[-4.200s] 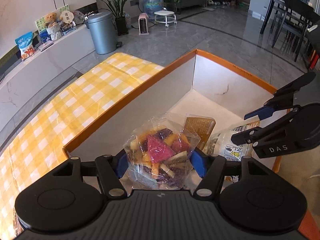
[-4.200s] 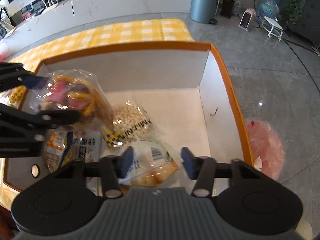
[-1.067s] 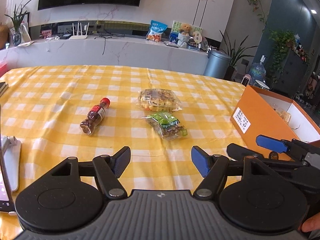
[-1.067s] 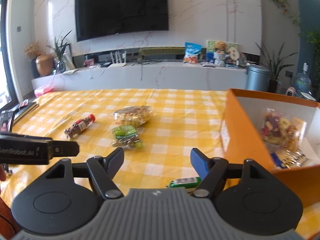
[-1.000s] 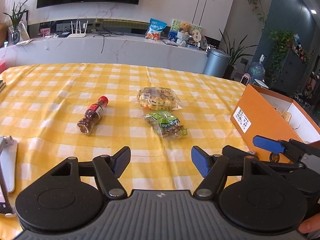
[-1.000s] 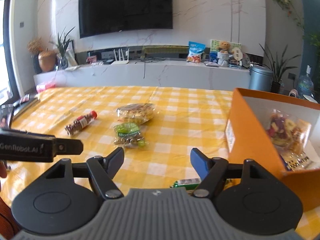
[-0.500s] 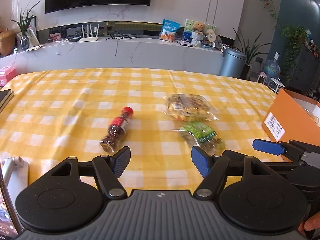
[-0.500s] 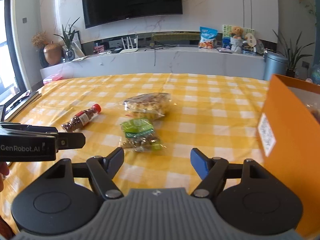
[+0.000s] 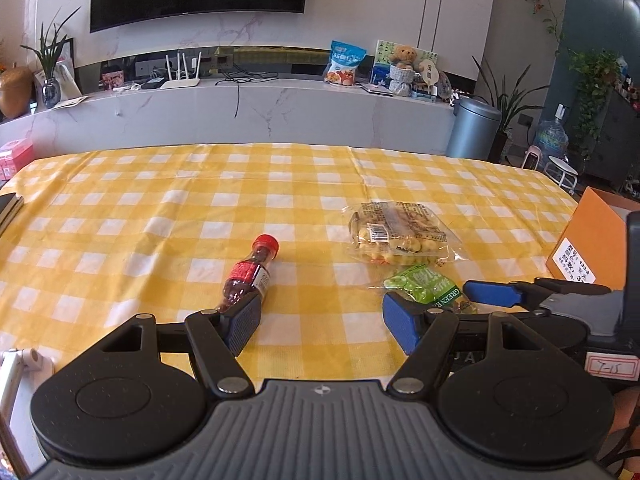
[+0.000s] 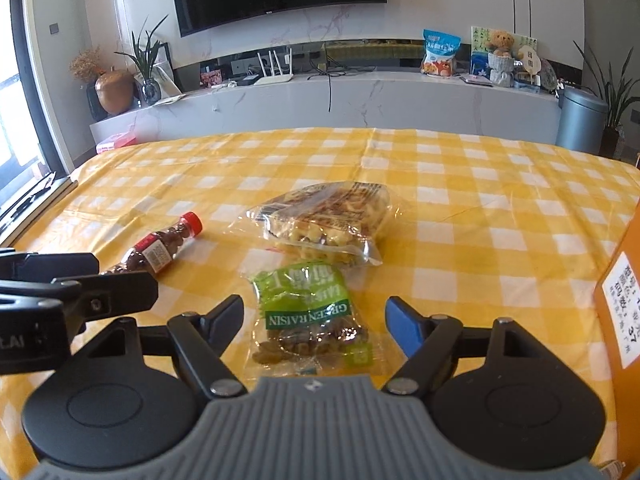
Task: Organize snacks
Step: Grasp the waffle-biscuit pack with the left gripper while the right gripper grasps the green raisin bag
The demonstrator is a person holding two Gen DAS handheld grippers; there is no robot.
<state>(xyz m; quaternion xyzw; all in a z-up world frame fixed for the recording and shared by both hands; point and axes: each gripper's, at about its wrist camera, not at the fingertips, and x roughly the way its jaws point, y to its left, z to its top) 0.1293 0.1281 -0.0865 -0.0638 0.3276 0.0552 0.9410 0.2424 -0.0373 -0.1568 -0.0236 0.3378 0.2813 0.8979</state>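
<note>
Yellow checked tablecloth (image 9: 168, 216) covers the table. From left to right it carries a red-capped bottle (image 9: 250, 276) lying on its side, a clear snack bag (image 9: 396, 236), a green raisin bag (image 10: 312, 320), and an orange box (image 9: 592, 240) cut off at the frame edge, its contents hidden. Left gripper (image 9: 320, 324) is wide apart and empty, its left pad covering the bottle's base. Right gripper (image 10: 314, 324) is also spread wide, straddling the raisin bag without visible contact.
</note>
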